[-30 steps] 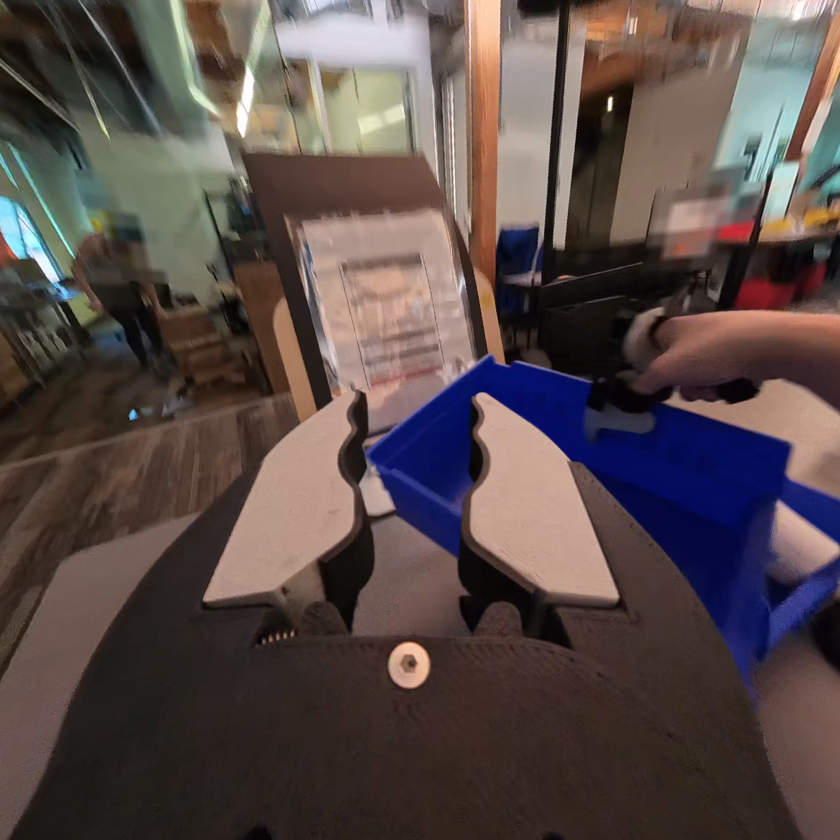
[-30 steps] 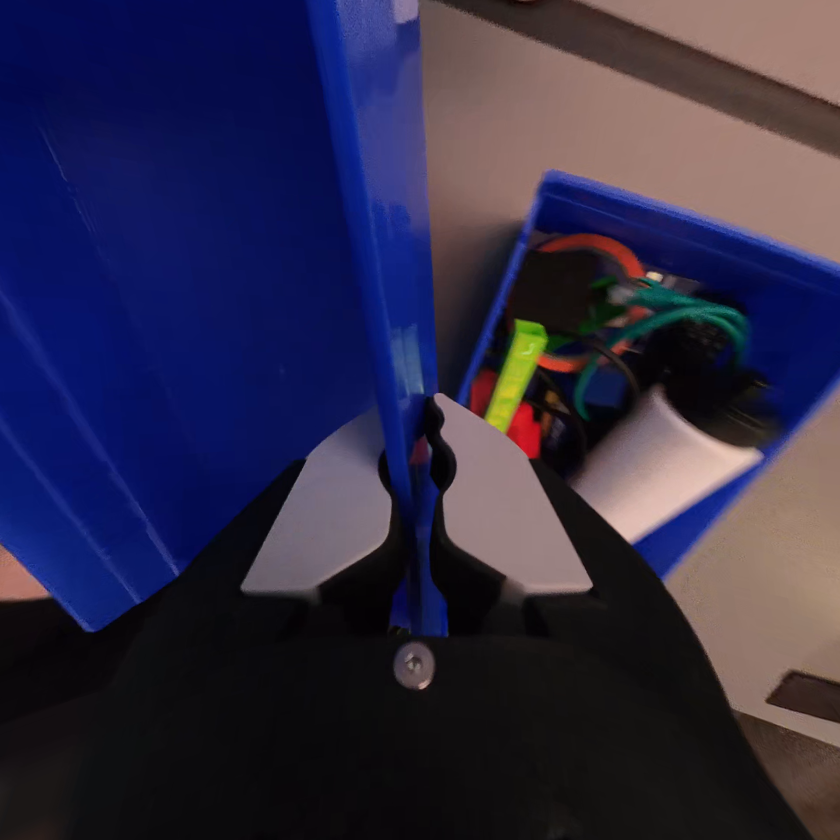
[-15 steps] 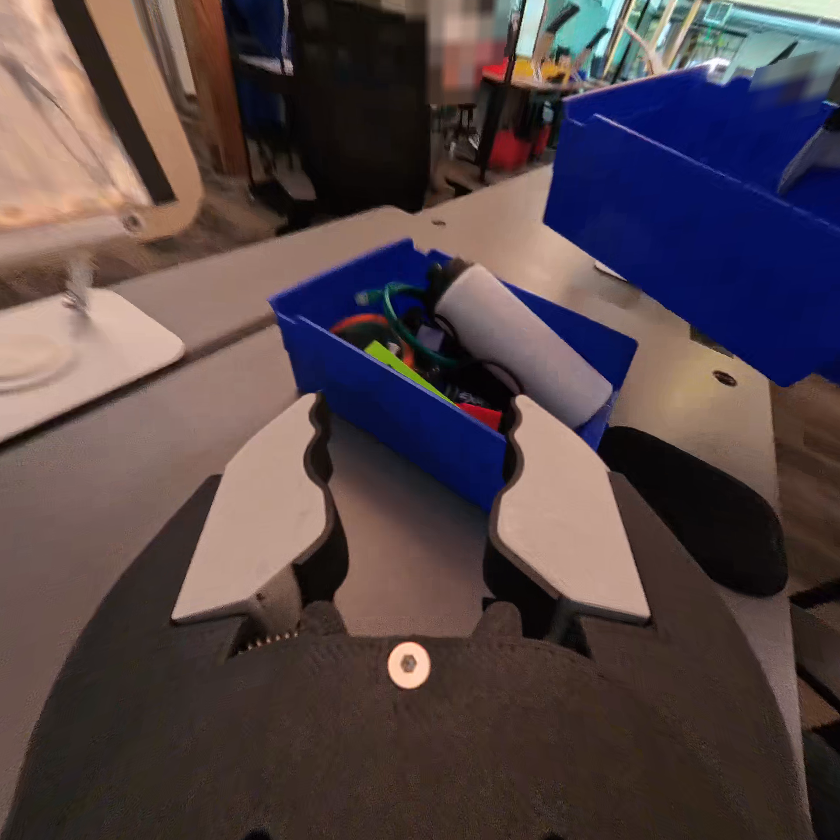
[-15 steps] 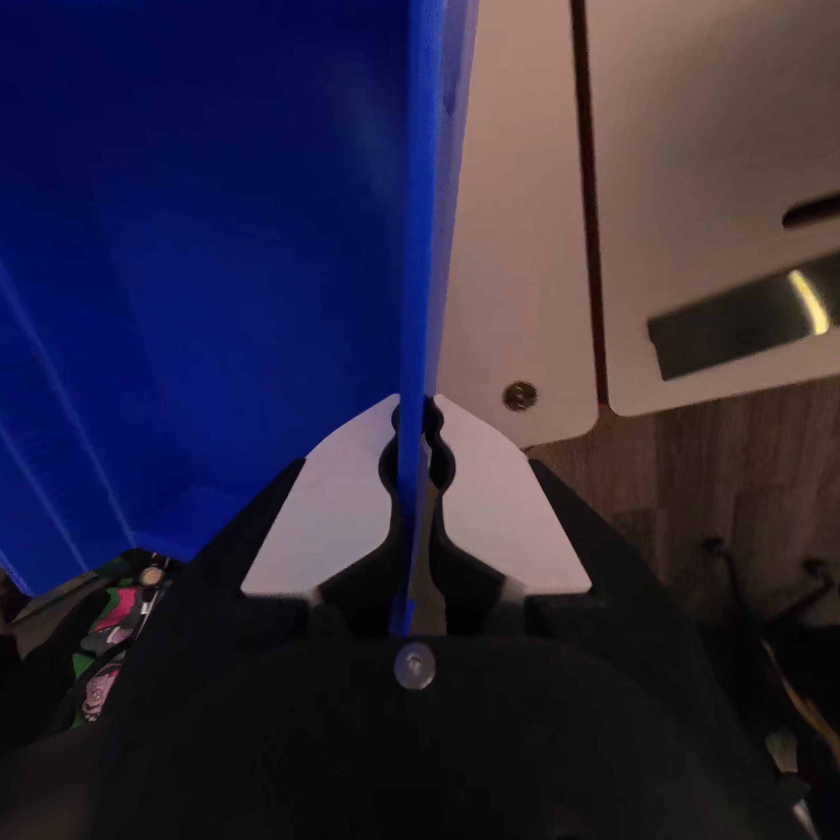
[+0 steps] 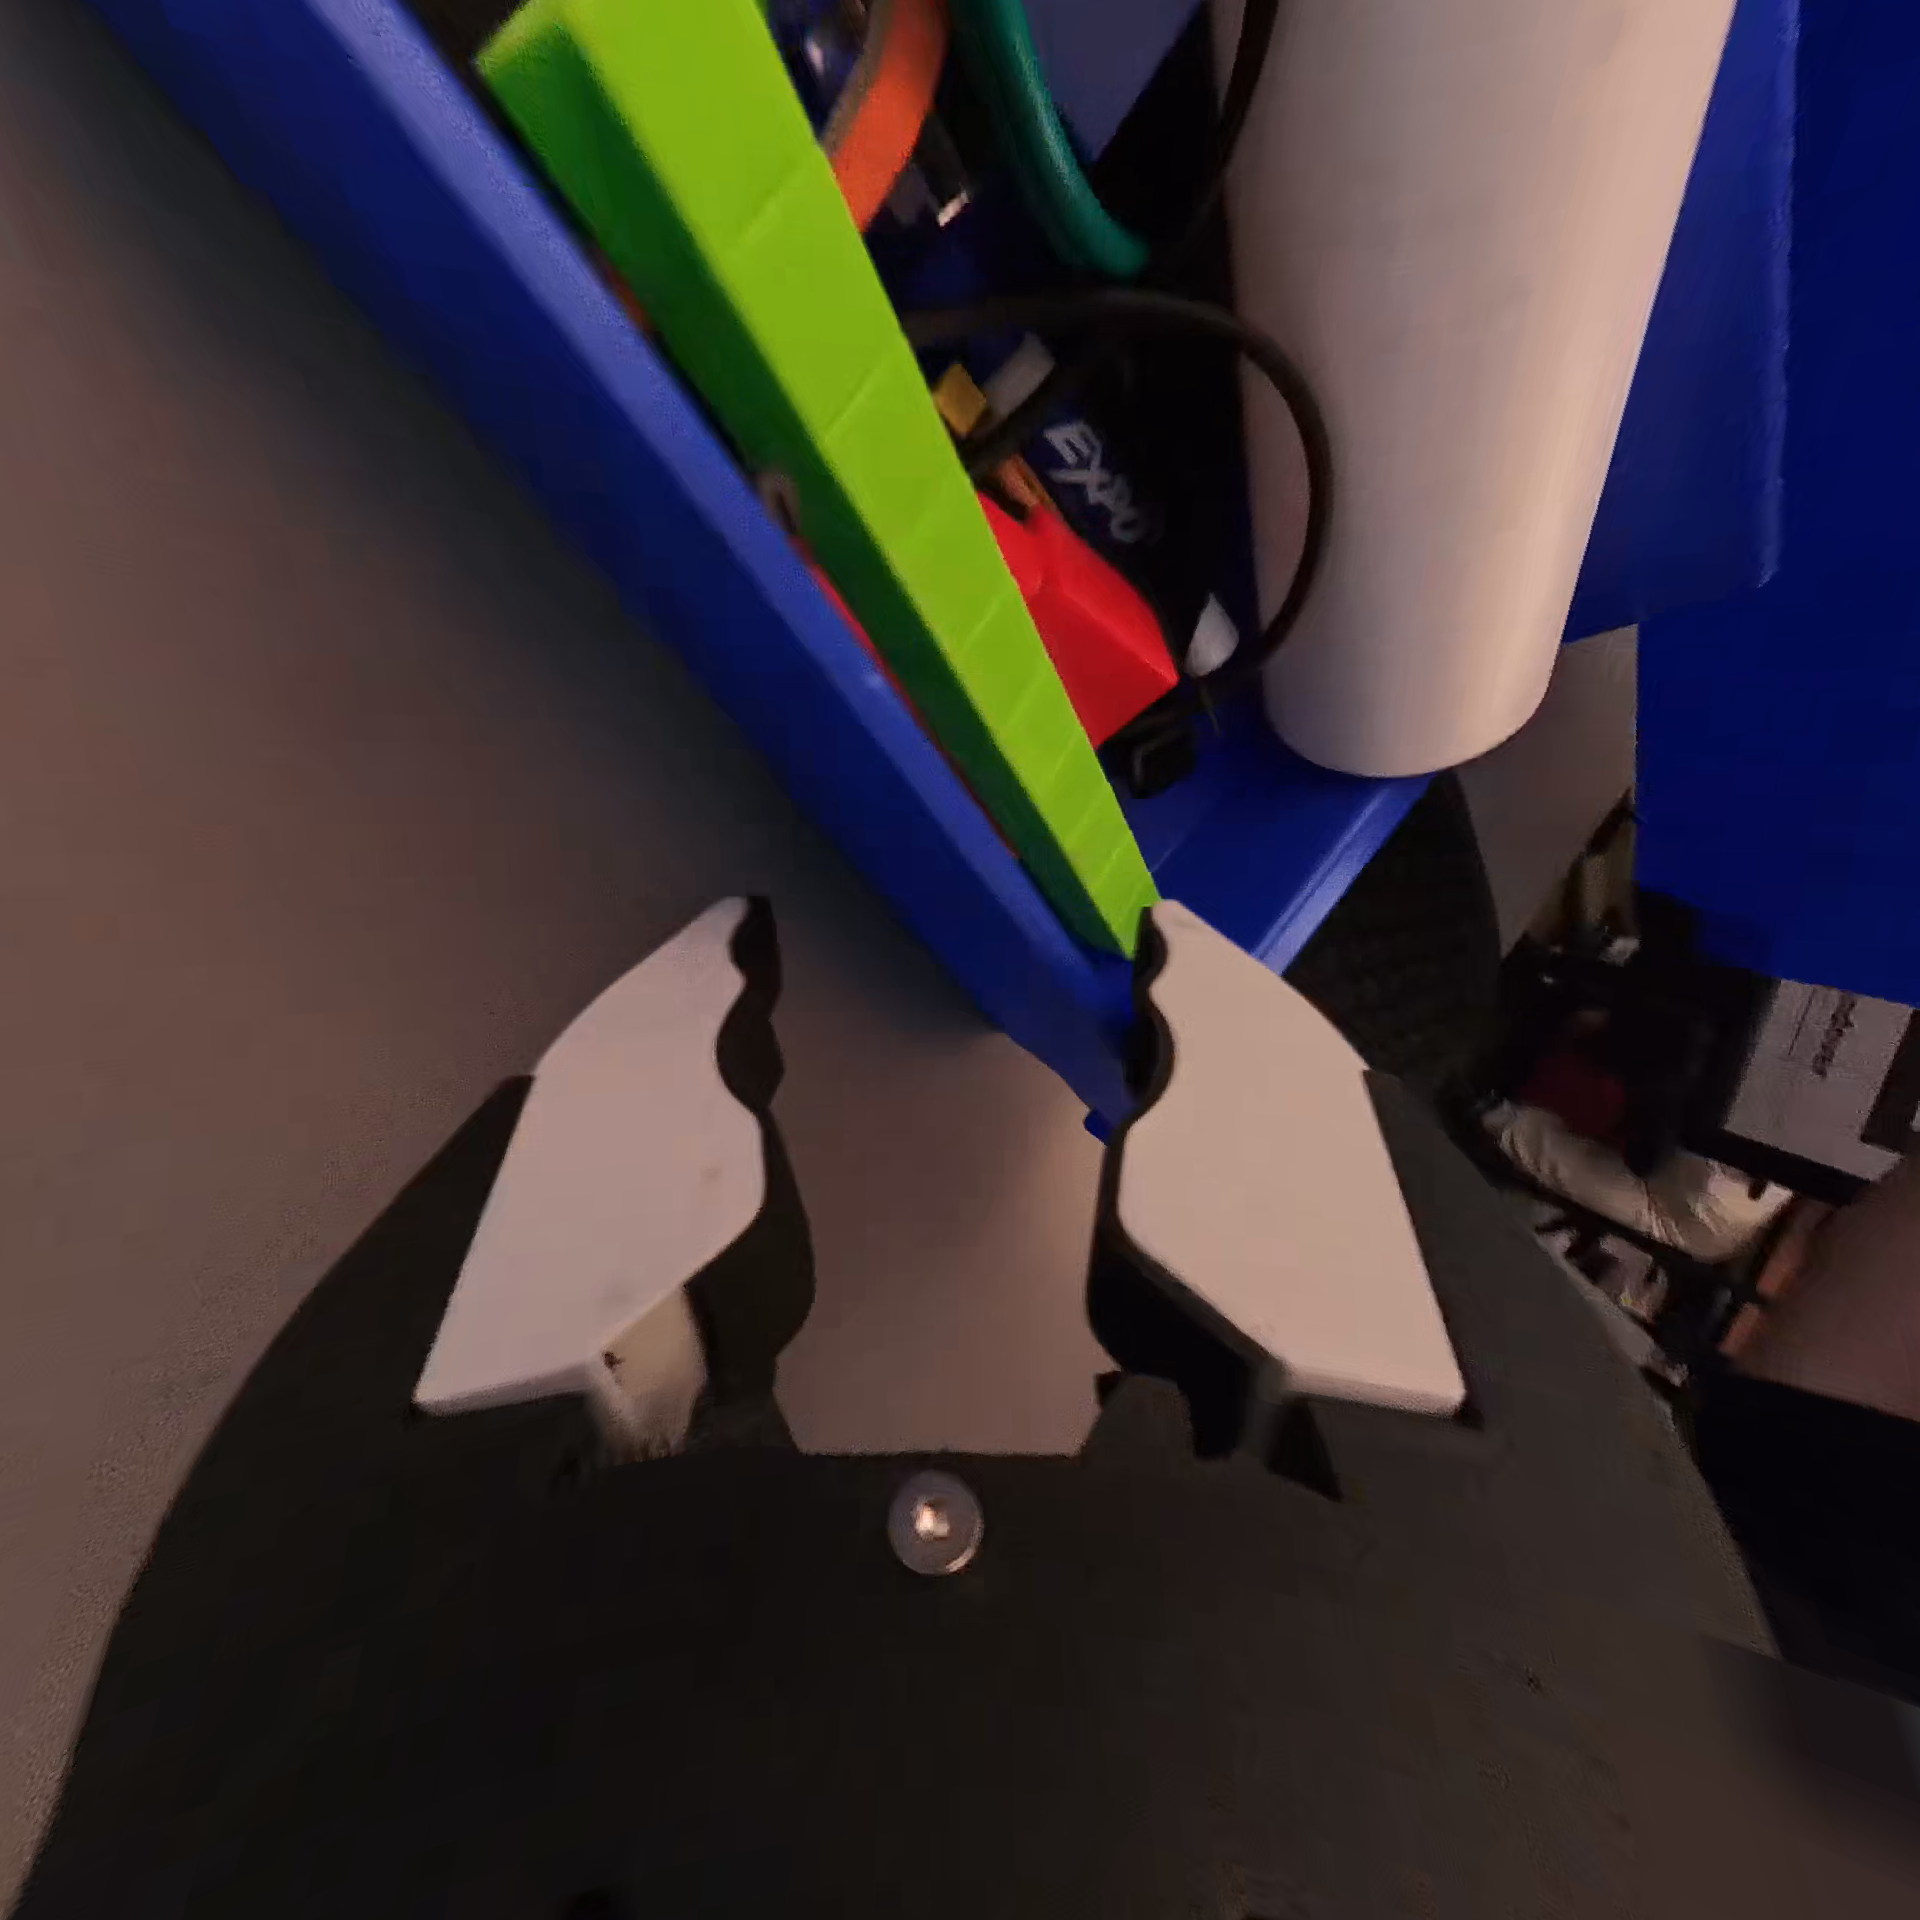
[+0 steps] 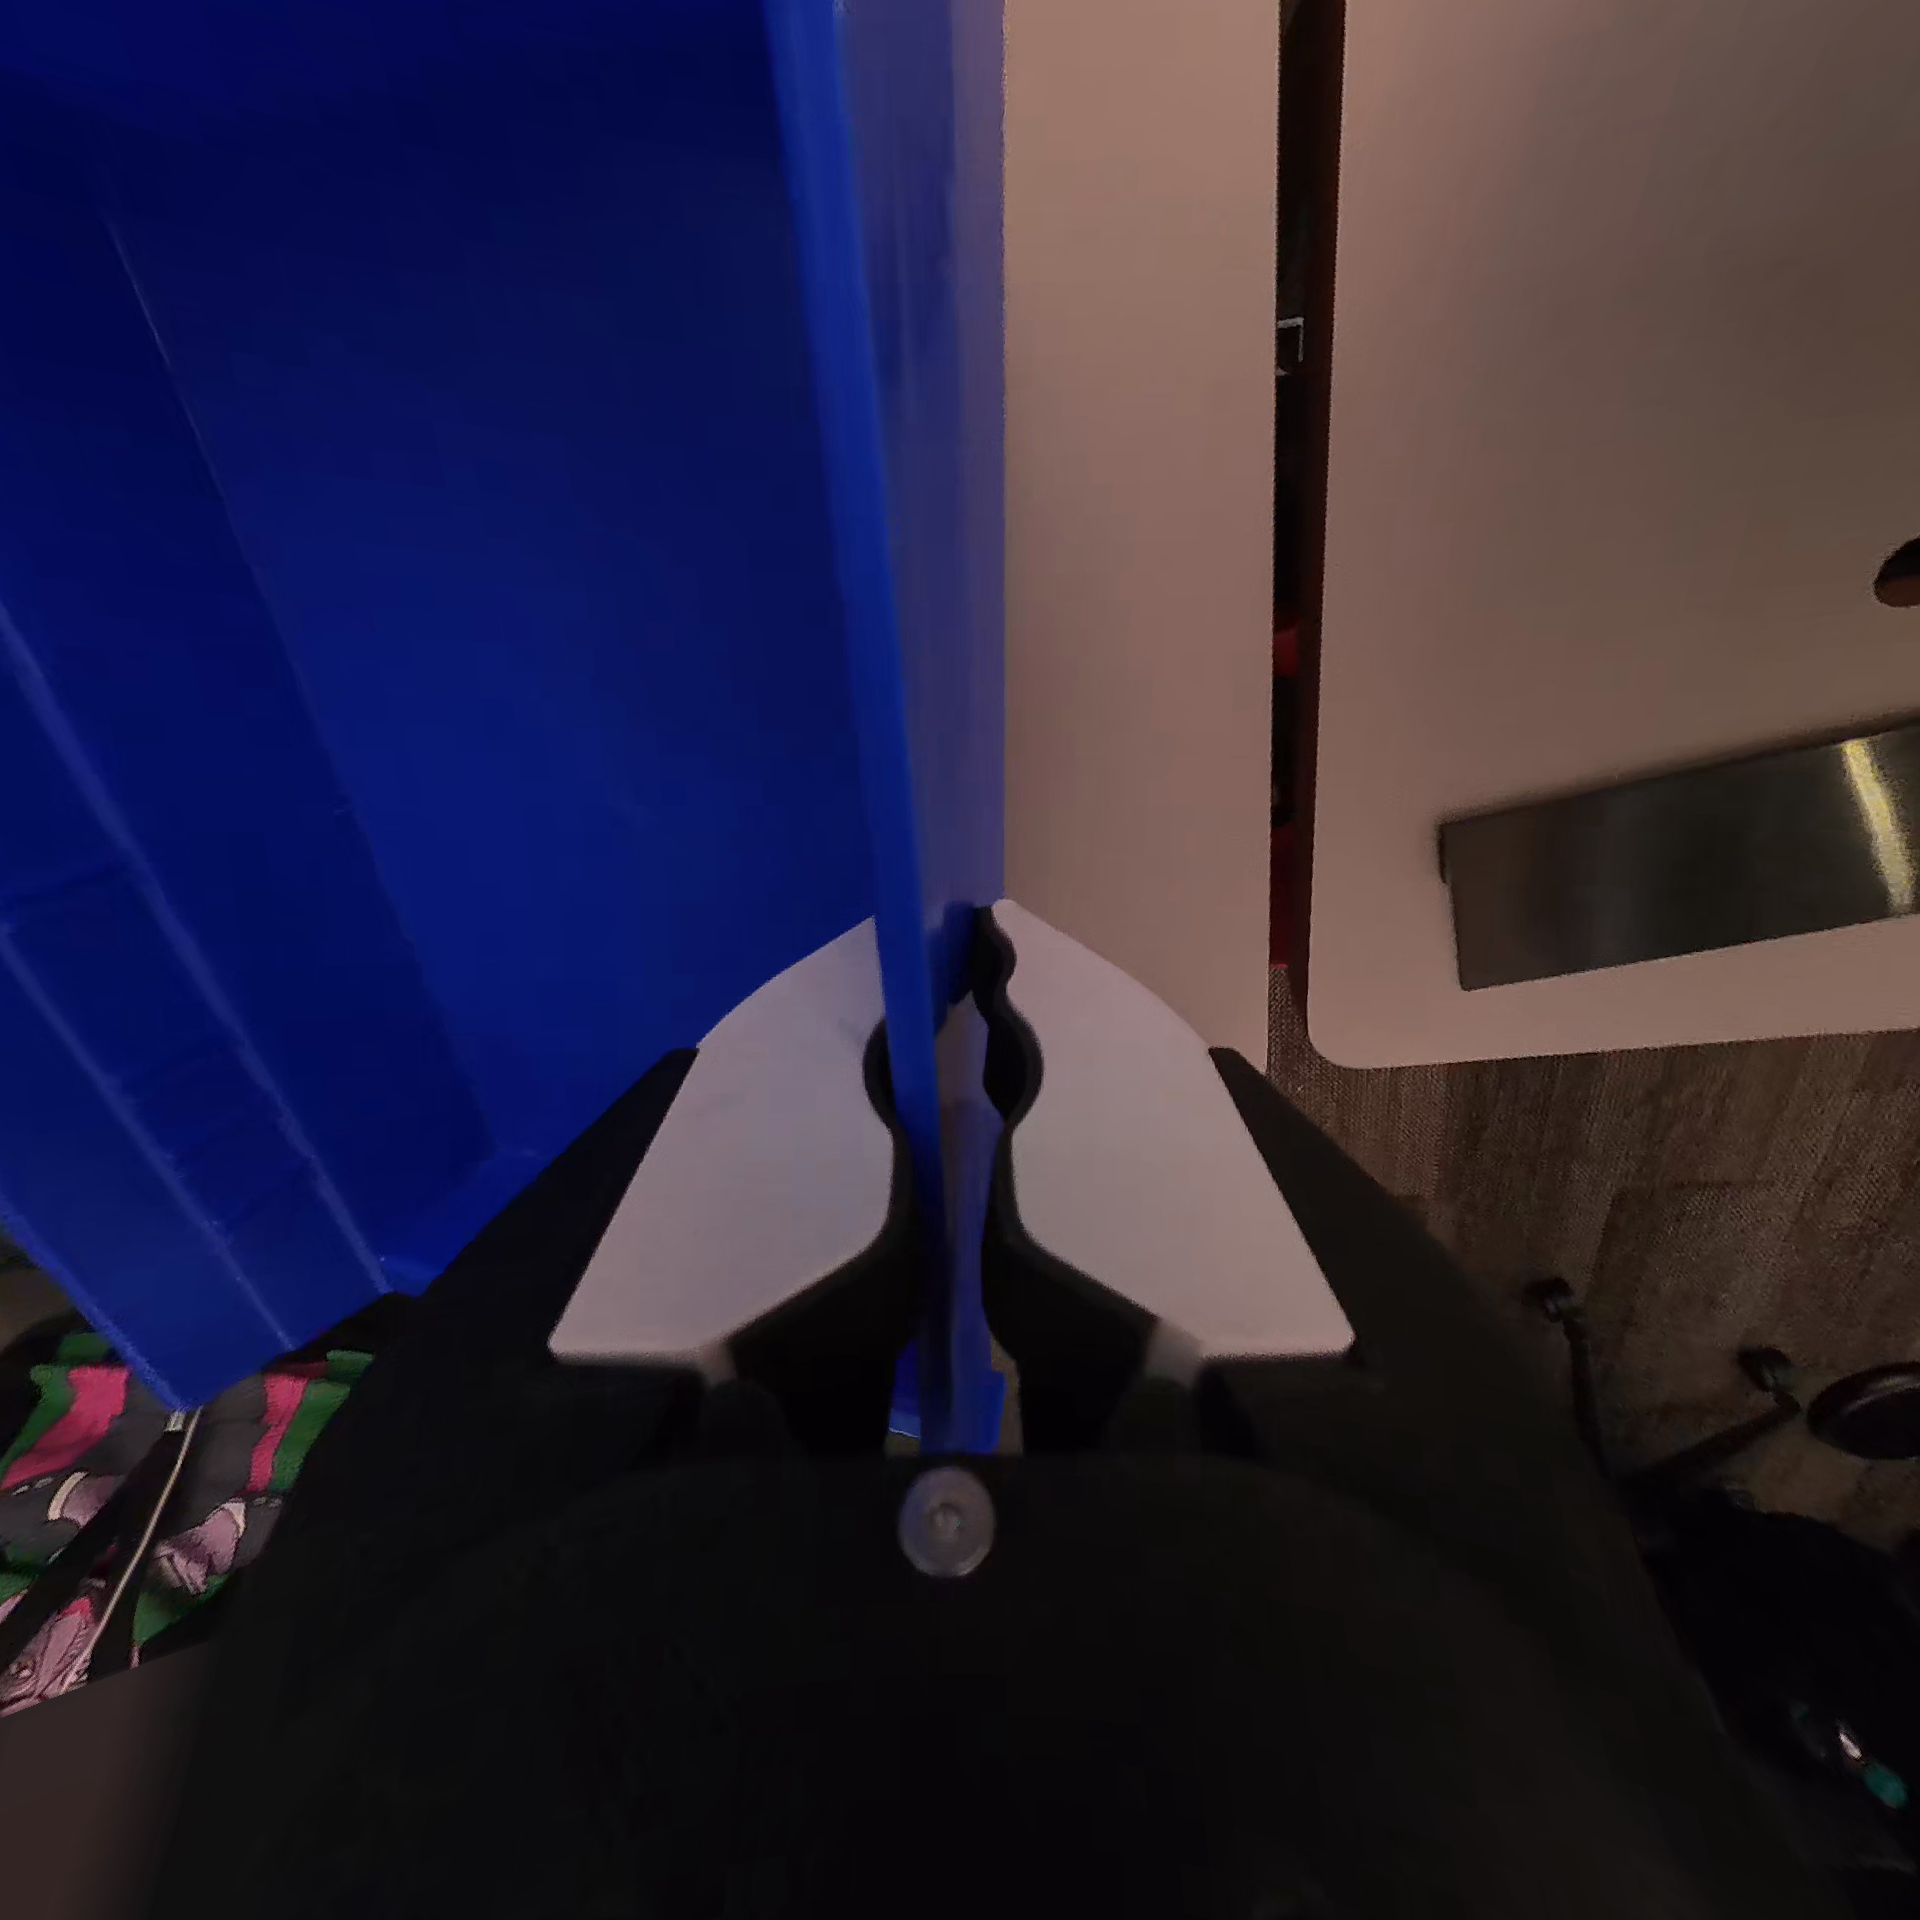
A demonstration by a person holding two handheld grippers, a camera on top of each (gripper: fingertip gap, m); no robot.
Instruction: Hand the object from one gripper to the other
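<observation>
My right gripper [image 6: 956, 914] is shut on the side wall of an empty blue bin [image 6: 468, 520] and holds it above the table; that bin also shows at the right edge of the left wrist view [image 5: 1787, 520]. My left gripper [image 5: 951, 909] is open, low over a second blue bin [image 5: 582, 436] full of parts. This bin's near wall runs diagonally between the fingers and touches the right finger [image 5: 1247, 1143]. A lime green bar [image 5: 831, 395] leans along that wall, its end at the right fingertip.
The full bin also holds a white roll [image 5: 1455, 364], a red block [image 5: 1081, 623], and green and black cables. The grey table [image 5: 260, 727] lies left of it. In the right wrist view there are a table [image 6: 1132, 520], a metal plate [image 6: 1683, 862] and carpet [image 6: 1662, 1164].
My left gripper has dropped down and forward onto the full bin, whose near wall now sits between its open fingers. My right gripper still grips the empty bin and has shifted slightly.
</observation>
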